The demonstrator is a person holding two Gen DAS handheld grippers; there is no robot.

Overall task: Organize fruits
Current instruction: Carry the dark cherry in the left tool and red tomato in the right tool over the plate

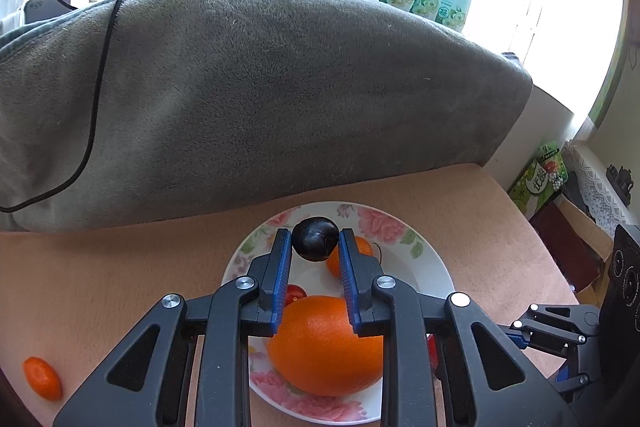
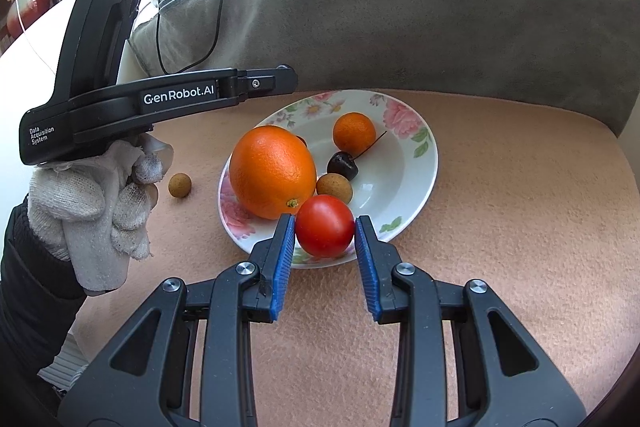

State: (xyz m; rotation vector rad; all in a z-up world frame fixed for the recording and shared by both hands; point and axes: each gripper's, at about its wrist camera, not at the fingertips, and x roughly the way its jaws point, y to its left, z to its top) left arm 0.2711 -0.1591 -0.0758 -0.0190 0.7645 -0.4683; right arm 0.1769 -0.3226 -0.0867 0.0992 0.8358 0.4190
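My left gripper is shut on a small dark plum-like fruit, held above the far part of the flowered plate. A large orange and a small orange lie on the plate under it. My right gripper is shut on a red tomato at the plate's near rim. In that view the plate holds the large orange, the small orange, a dark cherry with a stem and a brown longan. The left gripper reaches in from the left, held by a gloved hand.
A second longan lies on the tan cloth left of the plate. A small mandarin sits near the front left. A grey blanket with a black cable rises behind the plate. Boxes stand beyond the right edge.
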